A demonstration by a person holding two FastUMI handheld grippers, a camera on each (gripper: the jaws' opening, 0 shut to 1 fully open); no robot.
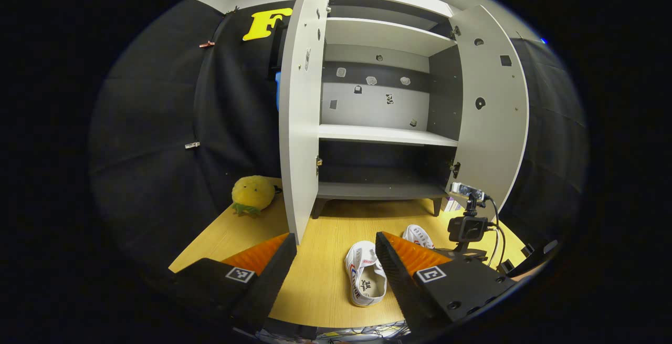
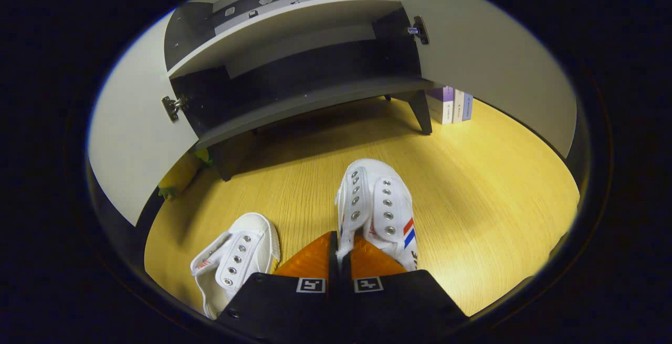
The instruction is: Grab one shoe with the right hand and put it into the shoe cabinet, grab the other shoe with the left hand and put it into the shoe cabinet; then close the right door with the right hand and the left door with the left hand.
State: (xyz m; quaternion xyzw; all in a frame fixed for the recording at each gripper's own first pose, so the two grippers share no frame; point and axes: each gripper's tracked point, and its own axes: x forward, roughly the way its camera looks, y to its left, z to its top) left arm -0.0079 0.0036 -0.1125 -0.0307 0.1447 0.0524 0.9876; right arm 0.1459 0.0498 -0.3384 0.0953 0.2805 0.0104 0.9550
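Observation:
Two white canvas shoes lie on the wooden floor before the open shoe cabinet [image 1: 378, 134]. In the right gripper view my right gripper [image 2: 340, 240] is shut on the rear edge of the shoe with red and blue stripes [image 2: 378, 202], whose toe points at the cabinet's bottom shelf [image 2: 315, 103]. I cannot tell whether that shoe is lifted. The other shoe [image 2: 236, 253] lies to its left. In the left gripper view my left gripper [image 1: 336, 252] is open, above and behind the near shoe [image 1: 365, 274]. The held shoe [image 1: 418, 235] peeks past one finger, with the right gripper [image 1: 467, 227] beside it.
Both cabinet doors stand wide open, the left door [image 1: 299, 123] and the right door [image 1: 493, 107]. A yellow plush toy [image 1: 253, 194] sits on the floor left of the cabinet. A few books [image 2: 451, 103] stand by the cabinet's right leg.

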